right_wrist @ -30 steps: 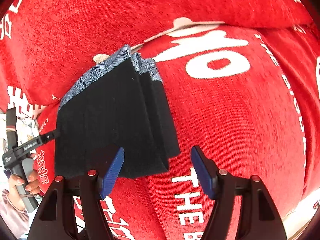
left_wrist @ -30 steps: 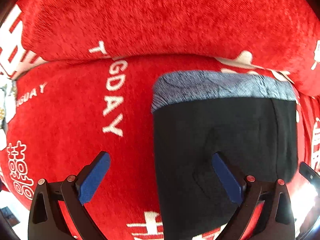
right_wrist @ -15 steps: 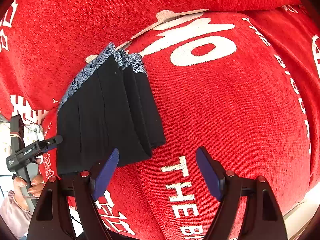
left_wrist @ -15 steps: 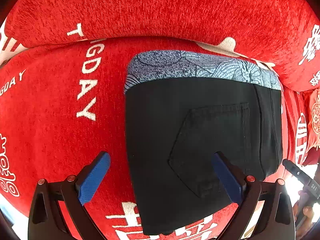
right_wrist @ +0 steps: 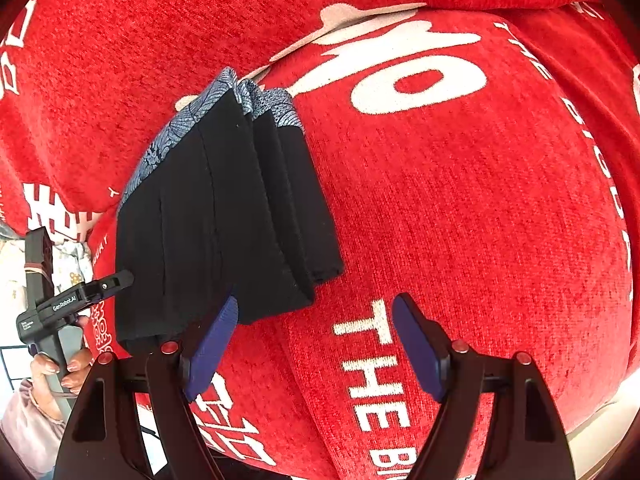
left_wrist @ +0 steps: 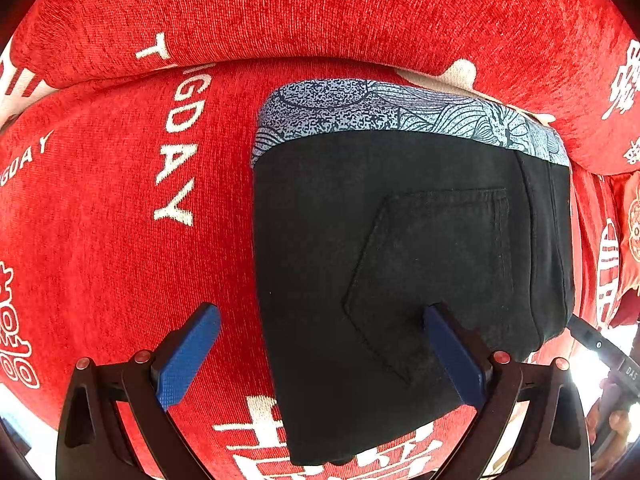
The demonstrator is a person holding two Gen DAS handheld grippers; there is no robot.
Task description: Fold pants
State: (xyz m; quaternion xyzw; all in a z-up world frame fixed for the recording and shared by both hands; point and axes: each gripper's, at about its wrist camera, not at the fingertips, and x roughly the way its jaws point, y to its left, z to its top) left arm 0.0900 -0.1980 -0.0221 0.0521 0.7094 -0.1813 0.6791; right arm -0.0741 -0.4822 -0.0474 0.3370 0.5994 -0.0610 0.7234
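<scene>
The black pants (left_wrist: pixel 400 240) lie folded into a thick rectangle on the red seat cushion (left_wrist: pixel 120 260), with the blue patterned waistband (left_wrist: pixel 380 108) toward the backrest and a back pocket facing up. My left gripper (left_wrist: pixel 320 312) hovers open over the bundle's near left edge, its right finger (left_wrist: pixel 452 356) above the fabric and its left finger over bare cushion. In the right wrist view the stacked layers of the pants (right_wrist: pixel 208 220) show from the side. My right gripper (right_wrist: pixel 316 300) stands open just off their near right corner, with only cushion between its fingers.
The sofa's red backrest cushion (left_wrist: pixel 320 12) with white lettering rises behind the pants. A person's hand (right_wrist: pixel 60 368) holds the left gripper's handle at the left edge of the right wrist view. The cushion's front edge and a bright floor lie below.
My right gripper's jaws widened and came off the pants' near corner, which now lies to their left. The left view swung right, bringing the whole bundle and its back pocket into sight.
</scene>
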